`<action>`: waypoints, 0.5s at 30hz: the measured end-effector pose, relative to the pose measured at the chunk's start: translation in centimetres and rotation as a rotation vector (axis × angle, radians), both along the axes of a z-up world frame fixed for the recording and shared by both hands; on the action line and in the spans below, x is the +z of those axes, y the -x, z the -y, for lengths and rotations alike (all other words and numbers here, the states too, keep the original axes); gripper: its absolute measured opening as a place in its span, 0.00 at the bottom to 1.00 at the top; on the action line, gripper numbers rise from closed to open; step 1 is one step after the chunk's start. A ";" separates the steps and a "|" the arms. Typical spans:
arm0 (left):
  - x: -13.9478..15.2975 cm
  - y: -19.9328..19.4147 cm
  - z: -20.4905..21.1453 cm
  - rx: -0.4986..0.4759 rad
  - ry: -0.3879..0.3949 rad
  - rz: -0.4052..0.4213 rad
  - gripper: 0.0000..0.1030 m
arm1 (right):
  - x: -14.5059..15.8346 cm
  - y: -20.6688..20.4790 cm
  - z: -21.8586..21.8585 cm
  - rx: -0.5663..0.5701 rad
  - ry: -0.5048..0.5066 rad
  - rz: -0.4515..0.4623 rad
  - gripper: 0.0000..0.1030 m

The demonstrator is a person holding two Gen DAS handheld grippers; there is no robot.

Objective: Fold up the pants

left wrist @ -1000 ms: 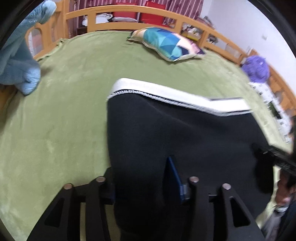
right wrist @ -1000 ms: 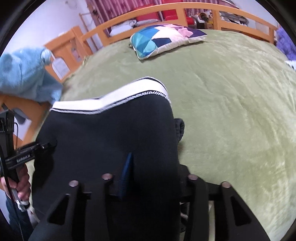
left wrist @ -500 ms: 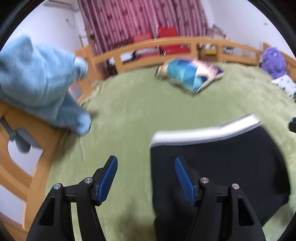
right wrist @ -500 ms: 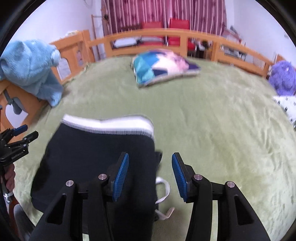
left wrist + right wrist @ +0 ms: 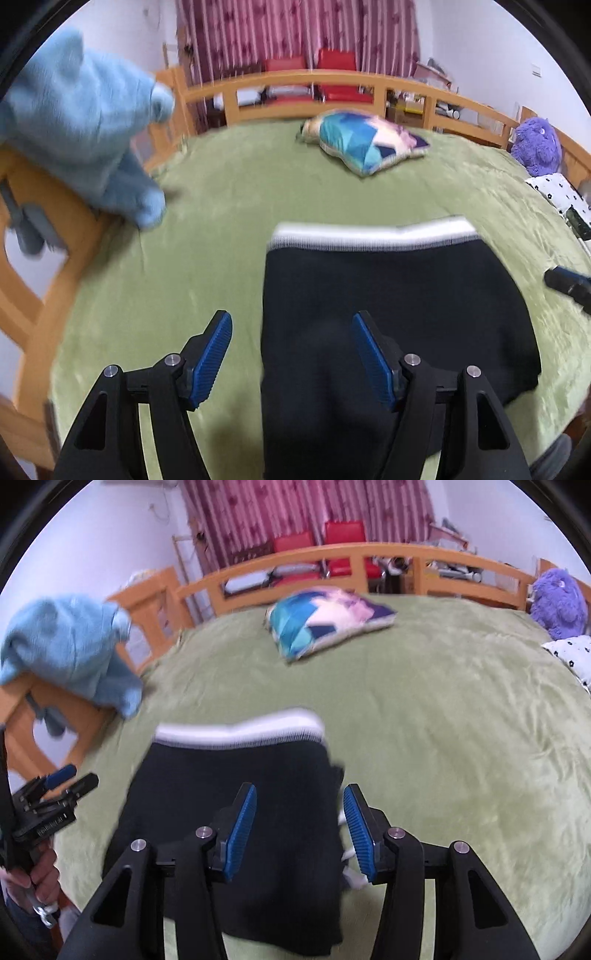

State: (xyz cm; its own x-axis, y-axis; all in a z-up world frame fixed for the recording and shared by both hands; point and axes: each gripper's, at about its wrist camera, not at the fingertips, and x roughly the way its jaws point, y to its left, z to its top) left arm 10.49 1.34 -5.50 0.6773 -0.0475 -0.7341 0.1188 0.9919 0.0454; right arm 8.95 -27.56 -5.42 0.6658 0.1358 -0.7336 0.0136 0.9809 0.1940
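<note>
A: Both claws first. The left claw (image 5: pixel 291 354) stands wide apart with nothing between its pads; its jaws have just been opening, and the cloth lies below it, not in it. The right claw (image 5: pixel 300 827) is parted too, less widely, and it also holds nothing.

B: So the pants are let go?

A: Yes. The pants (image 5: pixel 388 314) lie flat on the bed (image 5: pixel 207 229), near its front edge, a compact black block with the white waistband (image 5: pixel 240 731) on the far side. Neither claw touches them; both hang above the near edge.

B: How far along, would you say?

A: Far, I judge. The legs don't trail out anywhere, so the length seems folded up under or over the seat already. The block looks roughly square with fairly even edges (motion blur softens them, so I can't vouch for the corners).

B: Anything left?

A: Small things. At the right side of the block some dark cloth pokes out past the edge, and a white cord (image 5: pixel 347 853) shows there beneath the right claw. Tucking those in would tidy it. One more fold in half is possible, though I can't tell if it's wanted.

B: And the rest of the bed?

A: A pillow (image 5: pixel 365 147) lies well apart from the pants, out of the way.
</note>
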 end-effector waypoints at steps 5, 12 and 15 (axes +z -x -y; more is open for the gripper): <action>-4.2 2.4 -1.5 0.003 0.072 -0.084 0.66 | -5.4 2.0 -2.5 0.067 0.018 -0.058 0.47; -10.4 5.3 -0.8 -0.032 0.093 -0.208 0.70 | -11.4 4.1 -4.6 0.110 0.174 -0.131 0.47; -9.2 4.9 -0.8 -0.062 0.084 -0.215 0.69 | -10.9 4.5 -5.3 0.142 0.230 -0.132 0.45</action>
State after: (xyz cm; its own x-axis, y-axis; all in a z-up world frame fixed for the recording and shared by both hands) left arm 5.60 2.11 -14.73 0.4999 -0.1510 -0.8528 0.1776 0.9816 -0.0698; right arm 4.43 -22.29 -16.31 0.5491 0.0409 -0.8347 -0.1166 0.9928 -0.0280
